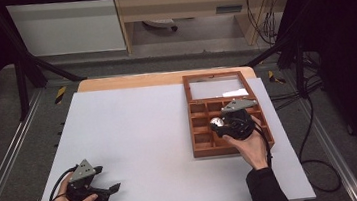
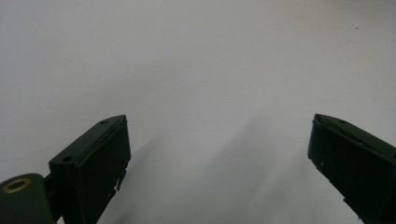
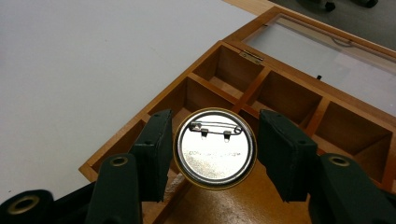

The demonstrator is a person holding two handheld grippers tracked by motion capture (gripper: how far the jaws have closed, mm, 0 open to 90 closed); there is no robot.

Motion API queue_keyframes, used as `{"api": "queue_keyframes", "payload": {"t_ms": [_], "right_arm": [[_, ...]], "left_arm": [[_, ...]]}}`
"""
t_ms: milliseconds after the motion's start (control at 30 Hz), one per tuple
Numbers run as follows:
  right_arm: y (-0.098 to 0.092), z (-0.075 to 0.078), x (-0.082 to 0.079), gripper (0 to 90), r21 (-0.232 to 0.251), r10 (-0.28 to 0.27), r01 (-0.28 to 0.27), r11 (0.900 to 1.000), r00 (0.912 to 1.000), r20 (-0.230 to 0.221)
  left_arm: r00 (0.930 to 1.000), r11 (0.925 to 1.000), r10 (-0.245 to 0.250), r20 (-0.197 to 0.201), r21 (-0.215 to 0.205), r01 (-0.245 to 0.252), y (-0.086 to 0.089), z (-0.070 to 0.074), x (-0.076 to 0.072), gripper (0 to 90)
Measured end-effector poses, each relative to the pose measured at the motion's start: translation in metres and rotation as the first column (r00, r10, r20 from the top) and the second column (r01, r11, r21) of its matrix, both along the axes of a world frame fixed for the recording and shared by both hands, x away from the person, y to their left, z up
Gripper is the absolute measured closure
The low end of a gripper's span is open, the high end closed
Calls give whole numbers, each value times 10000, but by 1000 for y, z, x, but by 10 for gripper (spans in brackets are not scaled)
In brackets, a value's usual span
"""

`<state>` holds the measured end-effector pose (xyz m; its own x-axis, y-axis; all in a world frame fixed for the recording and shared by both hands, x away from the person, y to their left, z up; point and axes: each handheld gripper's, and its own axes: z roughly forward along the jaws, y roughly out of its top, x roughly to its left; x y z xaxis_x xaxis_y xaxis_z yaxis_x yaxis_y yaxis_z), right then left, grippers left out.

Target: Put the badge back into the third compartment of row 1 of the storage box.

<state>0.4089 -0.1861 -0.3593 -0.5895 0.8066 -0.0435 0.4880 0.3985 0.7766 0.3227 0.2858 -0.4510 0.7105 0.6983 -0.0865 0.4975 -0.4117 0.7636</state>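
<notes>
Right gripper (image 3: 215,149) pinches pin badge (image 3: 215,148) above wooden box (image 3: 299,100).

Both forearms wear dark sleeves that reach the wrists. The left tool (image 1: 106,190) is black, with a grey three-cornered plate on top and a black cable looping from its back. Its jaws are flat black blocks with small screw holes, and a brass-ringed hole sits at one base. The right tool (image 3: 214,148) is likewise black, grey-plated, with brass-ringed holes on its jaw arms.
</notes>
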Motion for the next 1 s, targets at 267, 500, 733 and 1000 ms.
{"api": "queue_keyframes", "payload": {"t_ms": [267,500,733,1000], "right_arm": [[-10,-2,6,468,3,-353,353,9994,9994,-29],[-16,-7,17,468,49,-695,695,9976,9976,-73],[-22,-10,25,468,36,-976,977,9952,9951,-122],[-29,-11,37,468,63,-1335,1336,9910,9910,-105]], "left_arm": [[10000,10000,13,-1,5,-13,0,0,0,55],[10000,10000,27,8,-3,-27,0,0,0,54],[10000,10000,11,-2,12,-11,0,0,0,54],[10000,10000,3,1,9,-3,0,0,0,55]]}}
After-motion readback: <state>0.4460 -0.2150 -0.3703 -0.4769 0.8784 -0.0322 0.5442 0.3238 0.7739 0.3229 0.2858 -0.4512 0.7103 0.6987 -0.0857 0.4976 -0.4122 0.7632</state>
